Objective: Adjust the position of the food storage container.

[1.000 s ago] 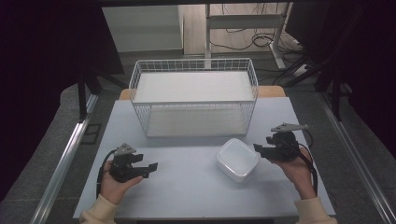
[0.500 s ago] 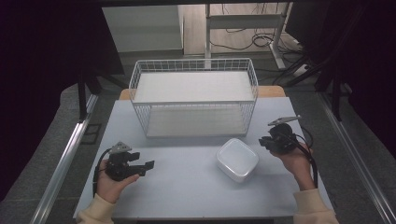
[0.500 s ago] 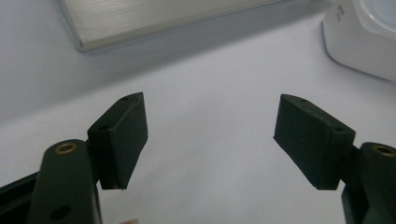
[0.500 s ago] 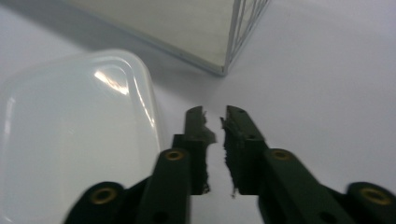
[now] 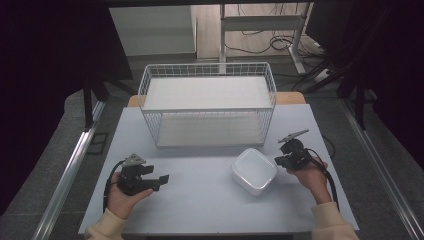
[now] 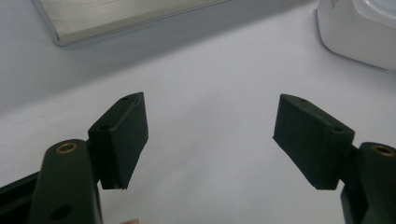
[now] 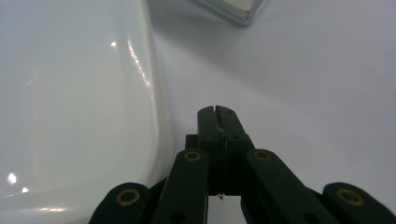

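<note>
That glossy white rounded-square plastic container (image 5: 254, 171) sits mid-surface, front of the white wire basket (image 5: 207, 110). Looks light, stiff, slippery; grab its rim. Your right tool (image 7: 218, 112) has just closed empty beside it; left tool (image 6: 210, 135) gapes wide, empty.

White lidded container (image 5: 254, 171), flat on table

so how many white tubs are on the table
1. The tub sits right of centre on the table, in front of the wire basket, just beside the shut right gripper. Nothing seems hidden.
</note>
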{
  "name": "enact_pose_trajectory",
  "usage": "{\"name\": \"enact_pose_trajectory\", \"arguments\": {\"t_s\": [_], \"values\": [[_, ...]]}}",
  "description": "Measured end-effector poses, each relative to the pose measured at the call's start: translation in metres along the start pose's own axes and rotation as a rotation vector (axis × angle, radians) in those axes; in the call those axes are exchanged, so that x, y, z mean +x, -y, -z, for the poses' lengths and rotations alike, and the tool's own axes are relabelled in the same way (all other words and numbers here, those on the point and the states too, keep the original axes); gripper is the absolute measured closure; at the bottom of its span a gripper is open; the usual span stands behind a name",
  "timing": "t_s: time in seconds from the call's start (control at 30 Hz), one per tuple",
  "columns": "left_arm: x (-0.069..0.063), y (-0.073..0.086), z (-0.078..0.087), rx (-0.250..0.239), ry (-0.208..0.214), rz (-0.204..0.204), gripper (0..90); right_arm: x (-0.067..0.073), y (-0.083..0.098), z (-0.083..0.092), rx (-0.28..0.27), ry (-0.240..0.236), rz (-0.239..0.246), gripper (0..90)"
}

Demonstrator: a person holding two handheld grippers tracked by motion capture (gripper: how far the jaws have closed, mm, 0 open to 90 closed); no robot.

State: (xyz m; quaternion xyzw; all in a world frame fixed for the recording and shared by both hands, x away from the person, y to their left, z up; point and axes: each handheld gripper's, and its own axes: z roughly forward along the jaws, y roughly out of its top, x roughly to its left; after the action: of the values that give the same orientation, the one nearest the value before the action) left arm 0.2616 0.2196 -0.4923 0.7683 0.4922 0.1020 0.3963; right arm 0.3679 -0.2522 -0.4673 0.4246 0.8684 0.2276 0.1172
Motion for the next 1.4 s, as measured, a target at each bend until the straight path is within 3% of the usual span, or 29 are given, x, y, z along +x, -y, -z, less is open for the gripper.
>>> {"name": "enact_pose_trajectory", "arguments": {"t_s": [0.17, 0.23, 0.7, 0.93, 1.13, 1.4], "values": [[-0.001, 0.001, -0.001, 0.009, 0.001, -0.004, 25.3, 0.009, 0.001, -0.001, 0.014, -0.009, 0.018, 89.7], [-0.001, 0.001, -0.002, 0.009, 0.000, -0.005, 25.3, 0.015, 0.002, 0.000, 0.011, -0.045, 0.025, 89.7], [-0.003, 0.002, -0.004, 0.022, 0.002, -0.013, 25.4, 0.043, 0.006, 0.004, 0.040, -0.115, 0.076, 89.7], [-0.004, 0.003, -0.006, 0.026, 0.004, -0.016, 25.6, 0.059, 0.006, 0.006, 0.037, -0.177, 0.105, 89.7], [-0.004, 0.003, -0.006, 0.029, 0.006, -0.018, 25.6, 0.078, 0.003, 0.001, 0.041, -0.234, 0.142, 89.7], [-0.005, 0.003, -0.007, 0.032, 0.009, -0.024, 25.6, 0.094, 0.000, -0.007, 0.029, -0.259, 0.166, 89.7]]}}
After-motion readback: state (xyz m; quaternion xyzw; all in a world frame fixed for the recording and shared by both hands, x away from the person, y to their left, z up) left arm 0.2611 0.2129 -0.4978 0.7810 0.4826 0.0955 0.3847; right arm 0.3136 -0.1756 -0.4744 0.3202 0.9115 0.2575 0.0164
